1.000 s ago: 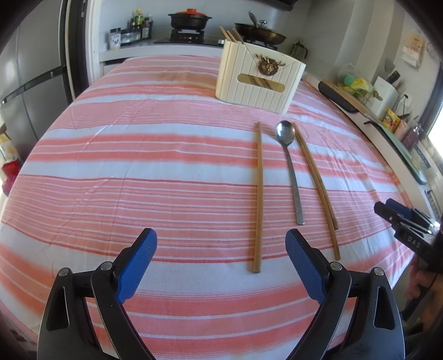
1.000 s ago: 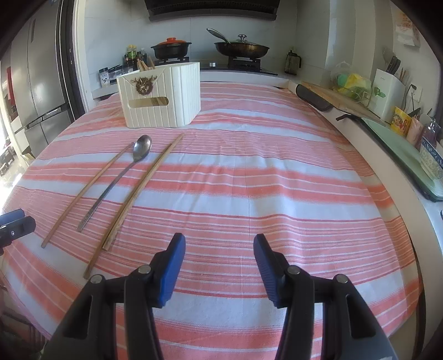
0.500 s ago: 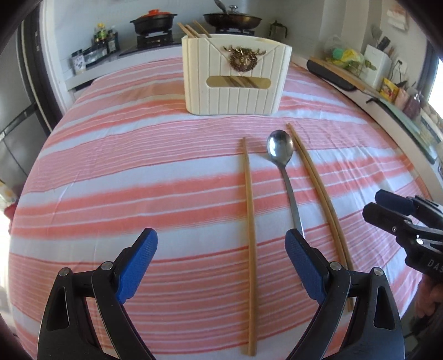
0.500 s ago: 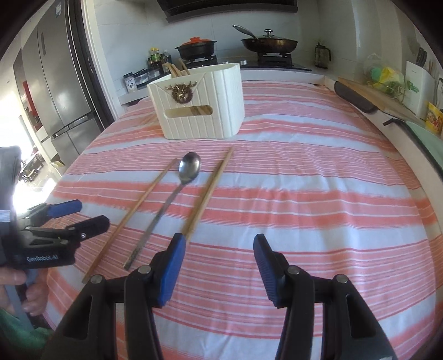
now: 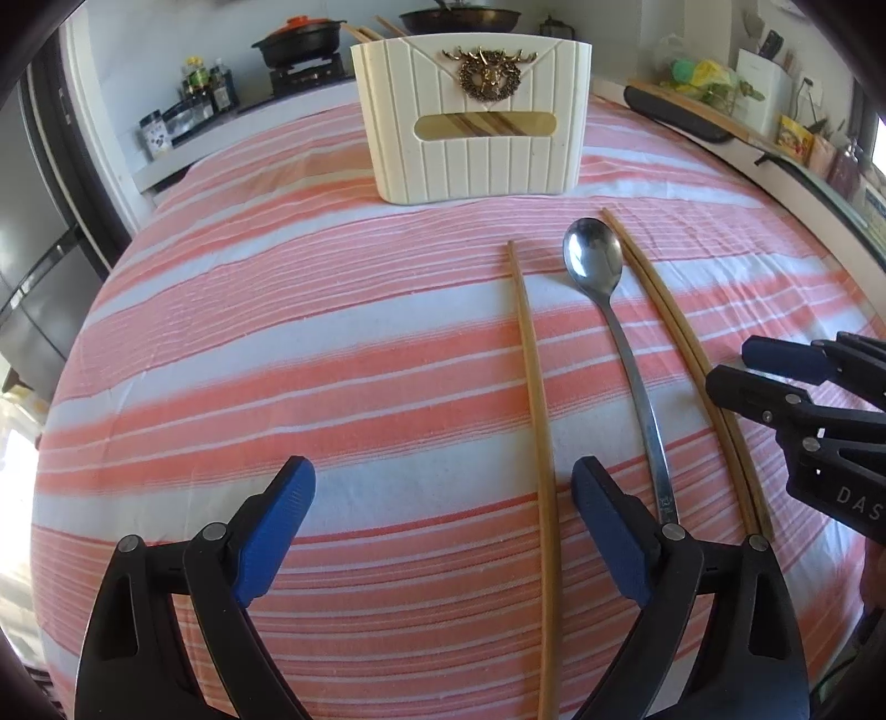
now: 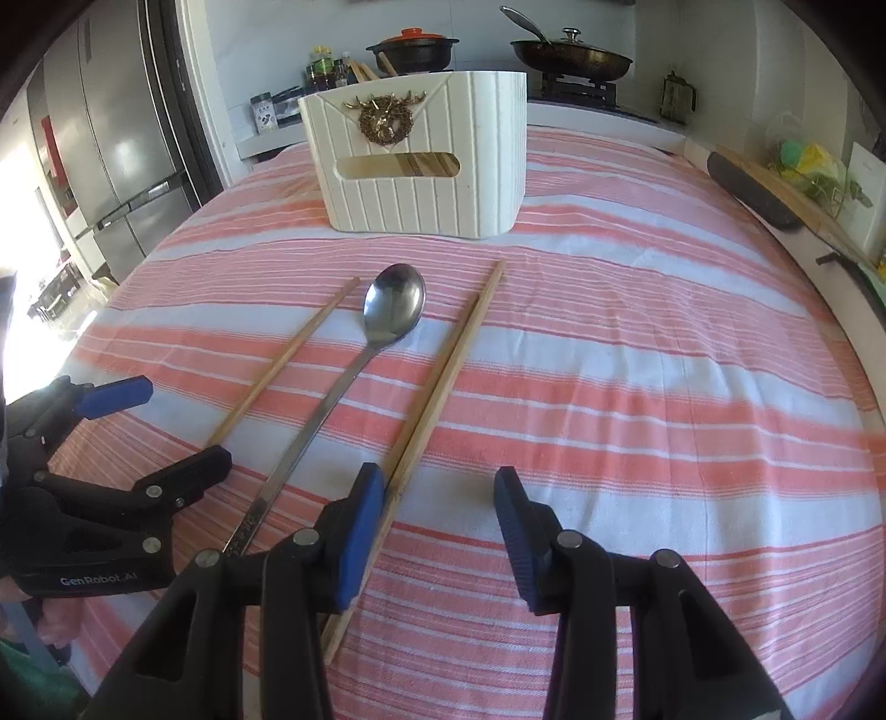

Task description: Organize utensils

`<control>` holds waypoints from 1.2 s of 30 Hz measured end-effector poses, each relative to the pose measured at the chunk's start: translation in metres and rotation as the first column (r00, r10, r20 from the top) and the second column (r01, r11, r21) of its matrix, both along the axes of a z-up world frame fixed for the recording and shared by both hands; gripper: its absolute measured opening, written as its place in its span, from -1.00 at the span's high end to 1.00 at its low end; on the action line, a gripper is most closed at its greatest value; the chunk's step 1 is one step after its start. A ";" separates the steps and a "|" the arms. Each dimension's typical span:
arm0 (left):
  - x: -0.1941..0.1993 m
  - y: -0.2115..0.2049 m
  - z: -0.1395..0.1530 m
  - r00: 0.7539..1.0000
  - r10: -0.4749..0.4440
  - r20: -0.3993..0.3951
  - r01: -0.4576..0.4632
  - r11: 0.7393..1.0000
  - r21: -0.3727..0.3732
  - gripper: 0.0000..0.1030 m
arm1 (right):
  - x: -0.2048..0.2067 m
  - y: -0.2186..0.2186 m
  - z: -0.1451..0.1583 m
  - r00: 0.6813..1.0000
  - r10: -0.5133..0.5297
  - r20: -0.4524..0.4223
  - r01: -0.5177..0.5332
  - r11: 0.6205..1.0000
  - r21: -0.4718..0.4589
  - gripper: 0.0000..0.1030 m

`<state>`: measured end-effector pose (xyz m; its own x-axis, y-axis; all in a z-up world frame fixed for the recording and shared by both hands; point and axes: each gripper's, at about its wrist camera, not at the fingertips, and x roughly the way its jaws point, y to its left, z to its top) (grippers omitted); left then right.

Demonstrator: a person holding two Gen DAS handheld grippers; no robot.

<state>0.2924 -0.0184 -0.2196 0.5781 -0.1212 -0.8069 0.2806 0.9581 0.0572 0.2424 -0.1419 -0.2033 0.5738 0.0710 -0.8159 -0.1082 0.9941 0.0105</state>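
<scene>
A metal spoon [image 5: 620, 338] [image 6: 354, 365] lies on the striped cloth between a single wooden chopstick [image 5: 534, 399] [image 6: 279, 365] on its left and a pair of chopsticks [image 5: 686, 354] [image 6: 443, 382] on its right. A white ribbed utensil holder [image 5: 470, 149] [image 6: 421, 166] with a gold deer emblem stands behind them, chopsticks inside. My left gripper [image 5: 443, 531] is open and empty, the single chopstick just inside its right finger. My right gripper [image 6: 437, 526] is open and empty, its left finger over the pair's near end.
The table [image 5: 277, 332] wears a pink and white striped cloth. A stove with a pot [image 6: 412, 47] and a pan [image 6: 570, 55] stands behind it. A fridge [image 6: 111, 138] is at the left. A counter with a cutting board [image 6: 775, 188] runs along the right.
Both grippers have moved forward and inward toward the utensils. The holder and spoon now look larger. The utensils have not moved.
</scene>
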 end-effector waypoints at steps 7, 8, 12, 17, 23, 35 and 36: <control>-0.002 -0.006 0.002 1.000 -0.015 0.021 0.014 0.999 0.041 -0.79 | -0.007 -0.003 -0.002 1.000 0.006 -0.010 -0.007 0.997 -0.072 0.69; -0.001 -0.007 0.002 1.000 -0.019 0.016 0.019 0.999 0.034 -0.72 | -0.008 -0.006 -0.002 1.000 -0.006 -0.010 0.006 0.998 -0.059 0.82; 0.001 -0.015 0.006 0.999 -0.054 -0.008 0.054 0.998 -0.012 0.57 | -0.009 -0.012 -0.003 0.999 -0.024 0.020 0.026 0.997 -0.071 0.88; -0.004 -0.015 0.006 1.000 -0.006 0.014 0.005 1.000 0.013 0.91 | -0.019 -0.026 -0.003 0.998 -0.055 0.040 0.058 0.994 -0.095 0.88; -0.027 0.028 0.009 0.983 0.184 -0.003 -0.183 0.982 -0.049 0.91 | -0.045 -0.060 -0.001 0.993 -0.108 0.048 0.113 0.985 -0.127 0.88; -0.061 0.047 0.004 0.978 0.210 0.015 -0.208 0.975 -0.081 -0.22 | -0.089 -0.092 -0.001 0.986 -0.154 0.070 0.156 0.987 -0.030 0.11; -0.060 0.046 0.003 0.978 0.207 0.011 -0.205 0.975 -0.079 -0.26 | -0.089 -0.090 -0.001 0.986 -0.151 0.072 0.154 0.988 -0.033 0.09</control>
<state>0.2325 0.0278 -0.2169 0.6127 -0.0593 -0.7881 0.0761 0.9970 -0.0158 0.1530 -0.2315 -0.2041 0.6308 -0.0520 -0.7742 0.0456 0.9985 -0.0299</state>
